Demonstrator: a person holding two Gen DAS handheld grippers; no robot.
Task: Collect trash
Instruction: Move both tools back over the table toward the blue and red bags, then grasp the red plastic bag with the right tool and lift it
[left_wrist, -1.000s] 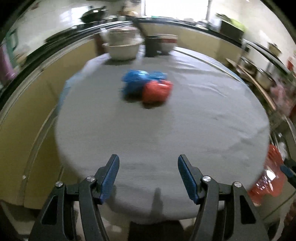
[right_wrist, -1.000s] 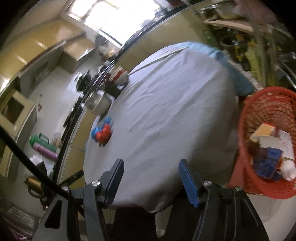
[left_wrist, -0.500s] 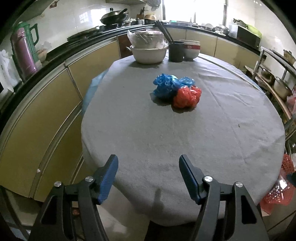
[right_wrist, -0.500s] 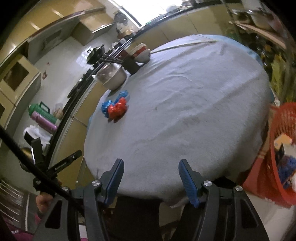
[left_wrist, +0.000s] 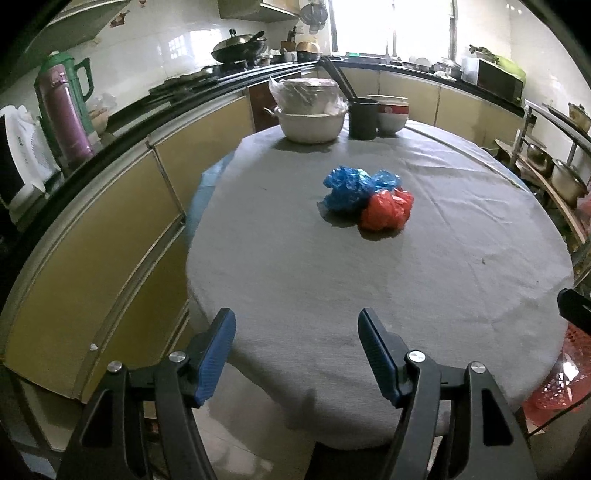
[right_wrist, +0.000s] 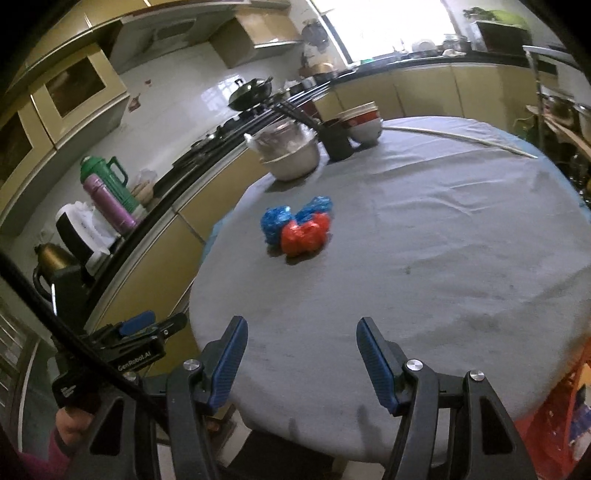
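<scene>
Evidently the collection is only partly done: three crumpled plastic bags lie bunched and touching near the middle of the cloth-covered counter (left_wrist: 295, 288), namely a large blue bag (left_wrist: 345, 192) at left, a smaller blue bag (left_wrist: 386, 180) behind it, and a red bag (left_wrist: 387, 209) at right. Both tools sit at the near edge, well apart from the bags. Left hand-held gripper (left_wrist: 296, 332): jaws spread wide, empty, touching nothing. Right hand-held gripper (right_wrist: 301, 341): likewise released and empty, over the counter's near rim. At far right, beside and below the counter, a red basket (right_wrist: 561, 417) is partly cropped; it appears to hold some discarded items, though the edge distortion leaves its contents uncertain. Remaining work, as judged: grasp each bag and carry it to the basket.
</scene>
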